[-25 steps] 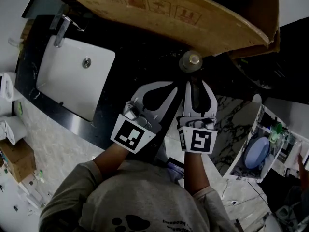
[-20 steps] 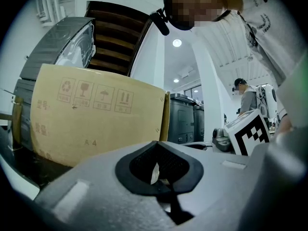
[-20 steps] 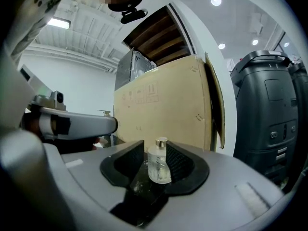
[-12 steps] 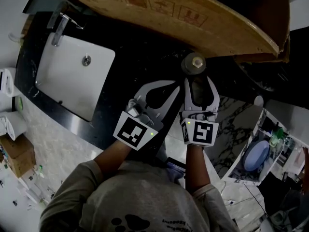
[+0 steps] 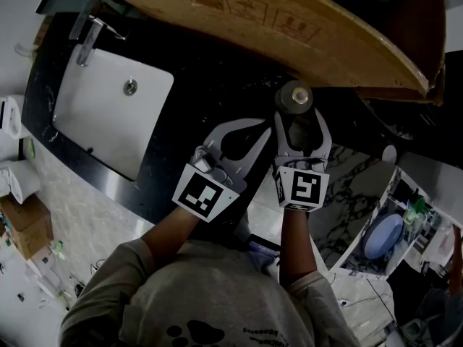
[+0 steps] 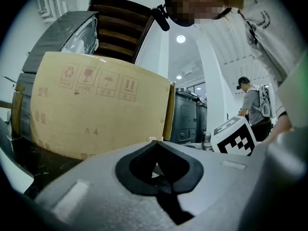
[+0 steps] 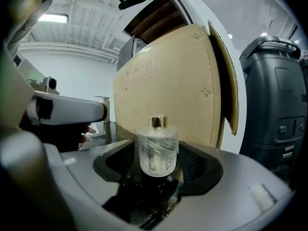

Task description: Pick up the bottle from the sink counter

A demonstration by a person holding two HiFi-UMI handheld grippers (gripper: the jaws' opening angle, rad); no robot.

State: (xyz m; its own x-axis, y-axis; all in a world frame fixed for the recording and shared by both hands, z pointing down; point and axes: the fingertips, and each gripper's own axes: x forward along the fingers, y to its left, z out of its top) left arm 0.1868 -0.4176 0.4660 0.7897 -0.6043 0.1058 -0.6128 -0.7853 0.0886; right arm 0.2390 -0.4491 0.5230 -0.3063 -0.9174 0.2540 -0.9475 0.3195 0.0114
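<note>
Black stone counter (image 5: 195, 78) fills the upper part of your head view. The white sink (image 5: 108, 114) and its faucet (image 5: 88, 38) are set into it at the far left, well apart from where you are working.

Moving right, your left gripper (image 5: 258, 131) is closed tip to tip with nothing in it. It reaches out over the counter just beside the other tool. My reading is that you are simply keeping it out of the way, since 1 gripper is enough for this pick.

Next comes your right gripper (image 5: 302, 121). Its jaws have just been opening and now stand wide, with the bottle (image 5: 293, 97) between their tips. The bottle stands upright on the counter, a round frosted body with a metal cap. The right gripper view shows a gap on both sides, so neither pad presses on it yet. That spread looks chosen to clear the widest part of the body before you close.

Behind the bottle stands the cardboard box (image 5: 304, 27), near enough that you have little room to push forward. I would close on the body where it is, not slide deeper.
</note>
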